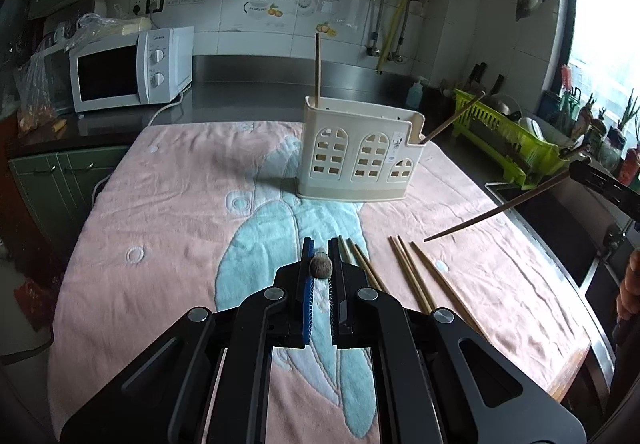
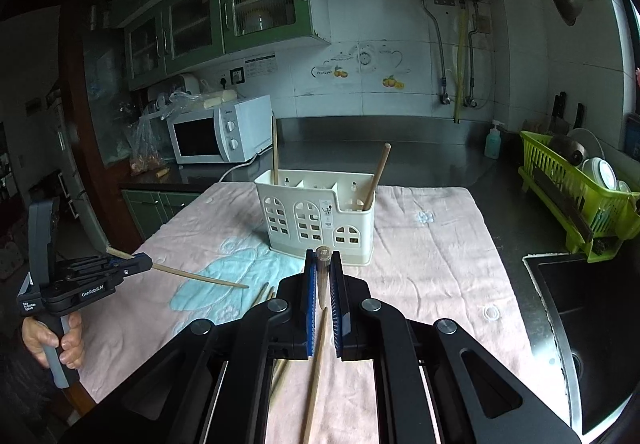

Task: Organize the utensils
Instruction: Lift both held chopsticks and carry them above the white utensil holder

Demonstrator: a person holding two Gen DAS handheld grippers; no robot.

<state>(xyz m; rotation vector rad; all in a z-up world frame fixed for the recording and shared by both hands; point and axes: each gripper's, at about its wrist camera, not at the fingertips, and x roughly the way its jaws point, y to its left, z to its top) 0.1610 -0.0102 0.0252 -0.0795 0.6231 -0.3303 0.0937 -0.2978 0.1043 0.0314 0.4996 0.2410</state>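
A cream utensil holder [image 1: 360,160] stands on the pink towel [image 1: 168,204], with one chopstick upright at its left end and one leaning at its right; it also shows in the right wrist view [image 2: 316,220]. My left gripper [image 1: 321,248] is shut on a chopstick [image 1: 320,268], seen end-on; from the right wrist view that gripper [image 2: 140,264] holds the chopstick [image 2: 200,278] level above the towel. My right gripper [image 2: 323,258] is shut on another chopstick [image 2: 323,256]; in the left wrist view that chopstick [image 1: 496,210] points down-left. Several loose chopsticks [image 1: 412,276] lie on the towel.
A white microwave [image 1: 128,70] stands at the back left. A green dish rack [image 1: 508,140] and a dark sink [image 2: 592,324] are to the right. A soap bottle [image 2: 493,140] stands by the tiled wall. A loose chopstick [image 2: 316,376] lies under my right gripper.
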